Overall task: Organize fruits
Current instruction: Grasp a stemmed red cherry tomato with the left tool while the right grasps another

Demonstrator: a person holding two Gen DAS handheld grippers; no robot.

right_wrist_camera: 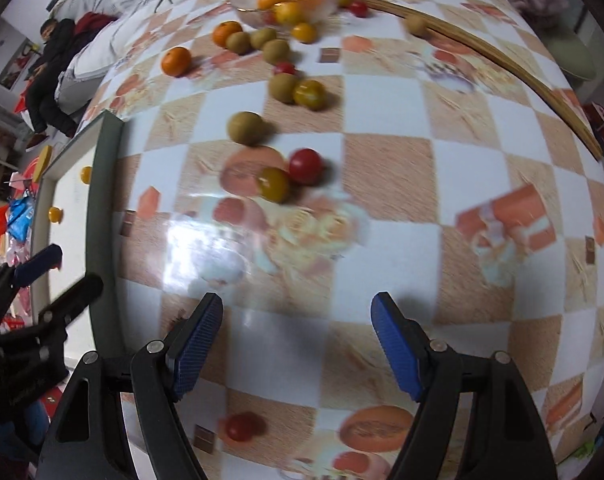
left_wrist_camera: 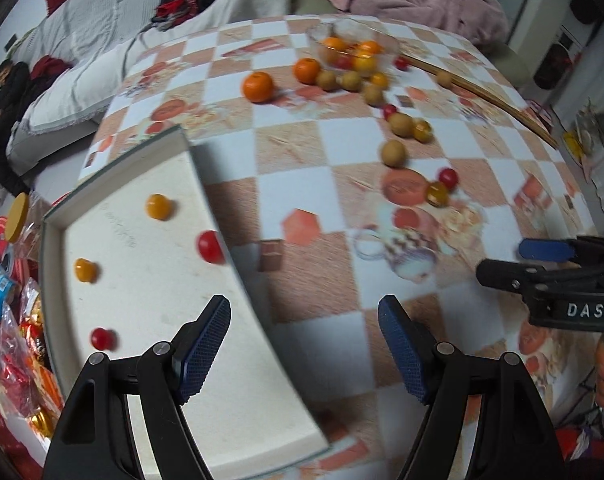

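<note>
Many small fruits lie scattered on a checkered tablecloth (left_wrist_camera: 342, 152): oranges (left_wrist_camera: 257, 86), brown kiwis (left_wrist_camera: 393, 153), red (left_wrist_camera: 448, 178) and yellow cherry tomatoes (left_wrist_camera: 437, 193). A glass bowl (left_wrist_camera: 352, 46) at the far side holds several oranges. A white tray (left_wrist_camera: 150, 280) at the left holds two yellow tomatoes (left_wrist_camera: 158, 206) and two red ones (left_wrist_camera: 211, 246). My left gripper (left_wrist_camera: 304, 348) is open and empty over the tray's right edge. My right gripper (right_wrist_camera: 298, 344) is open and empty above the cloth; a red tomato (right_wrist_camera: 242, 426) lies beneath it. A red (right_wrist_camera: 305, 166) and a yellow tomato (right_wrist_camera: 273, 185) lie ahead.
A long wooden stick (right_wrist_camera: 502, 60) lies along the far right of the table. Snack packets (left_wrist_camera: 14, 320) sit left of the tray. A sofa with blankets (left_wrist_camera: 142, 20) and a seated person (left_wrist_camera: 2, 120) are beyond the table.
</note>
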